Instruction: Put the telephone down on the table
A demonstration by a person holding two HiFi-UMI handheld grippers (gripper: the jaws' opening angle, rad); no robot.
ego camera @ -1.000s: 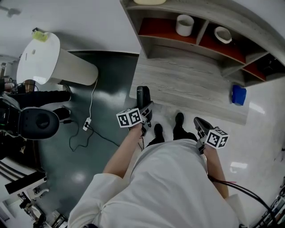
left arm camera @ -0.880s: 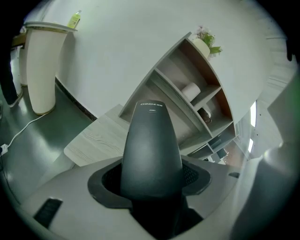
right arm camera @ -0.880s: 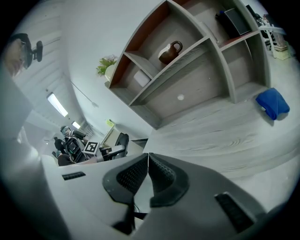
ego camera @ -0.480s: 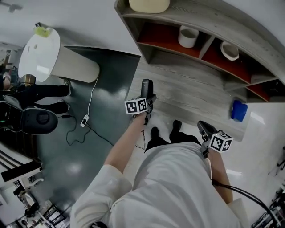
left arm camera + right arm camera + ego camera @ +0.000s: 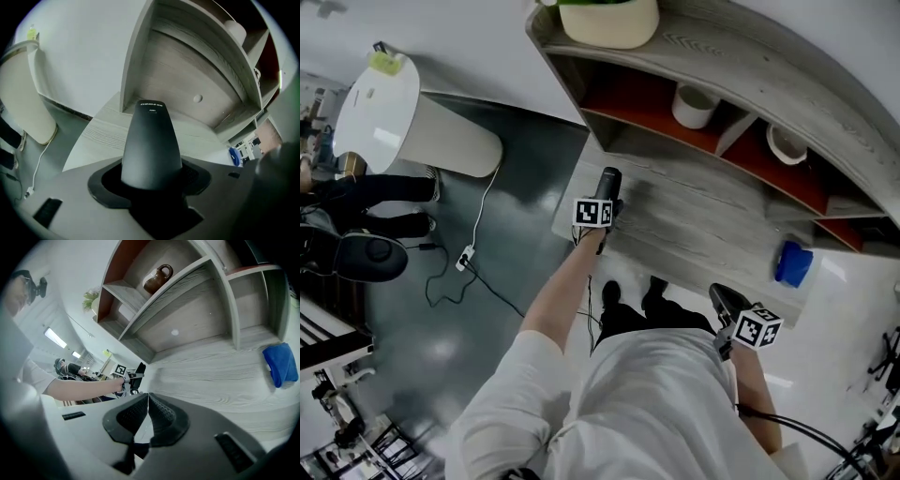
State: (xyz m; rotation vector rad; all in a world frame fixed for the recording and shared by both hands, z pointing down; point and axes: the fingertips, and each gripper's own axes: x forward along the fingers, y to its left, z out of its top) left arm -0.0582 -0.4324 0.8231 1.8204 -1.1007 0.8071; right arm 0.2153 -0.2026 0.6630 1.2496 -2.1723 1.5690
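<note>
Down below, a pale grey wood-grain table (image 5: 703,220) runs under curved shelves (image 5: 750,66) of the same wood with red backs. A white cup (image 5: 694,105) and a bowl (image 5: 786,143) sit in the compartments. A blue cloth (image 5: 793,263) lies toward the table's right end. The floor (image 5: 516,244) to the left is dark and glossy, and a white cable (image 5: 483,216) trails across it.

The telephone (image 5: 151,145) is a smooth black handset that narrows toward its far end, where it carries small pale print. It stands up out of the left gripper (image 5: 605,208), whose jaws are clamped on its lower part, over the table's left end. I cannot tell whether it touches the wood. The right gripper (image 5: 148,416) hangs near the table's front edge, its ribbed pads pressed together on nothing.
</note>
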